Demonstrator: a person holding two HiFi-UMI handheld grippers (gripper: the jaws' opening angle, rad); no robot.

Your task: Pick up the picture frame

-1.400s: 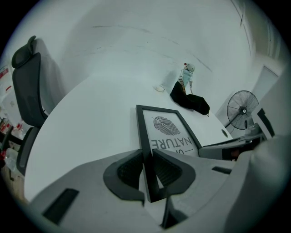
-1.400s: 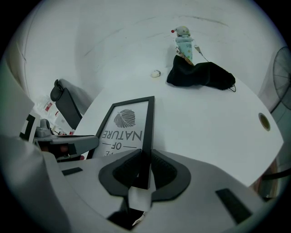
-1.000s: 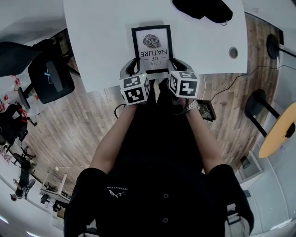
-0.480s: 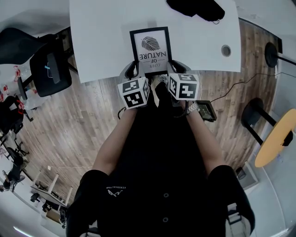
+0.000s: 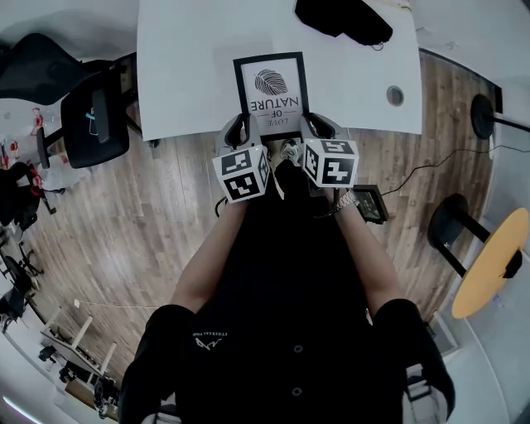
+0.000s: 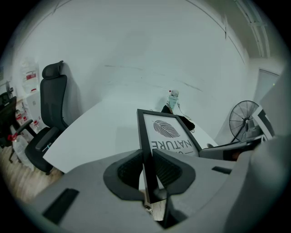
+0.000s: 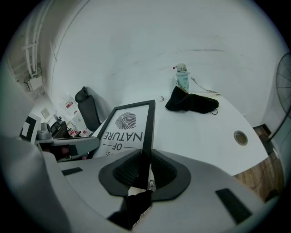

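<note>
A black picture frame [image 5: 270, 91] with a leaf print and the words "LOVE OF NATURE" is held above the near edge of the white table [image 5: 182, 74]. My left gripper [image 5: 241, 130] is shut on the frame's left border near its lower corner; its pads [image 6: 132, 169] press the black edge [image 6: 144, 136]. On the opposite side my right gripper [image 5: 312, 126] is shut on the frame's right border [image 7: 148, 123], near that lower corner. The frame [image 6: 169, 132] tilts up away from me, lifted off the tabletop.
A black cloth heap [image 5: 344, 18] lies at the table's far side, with a small bottle [image 7: 183, 76] behind it. A round cable hole [image 5: 395, 95] is at the right of the table. A black office chair [image 5: 91, 116] stands left of the table. Wooden floor lies below.
Both grippers have risen with the frame, drawing it slightly back towards me. The view has shifted, so the table looks farther off.
</note>
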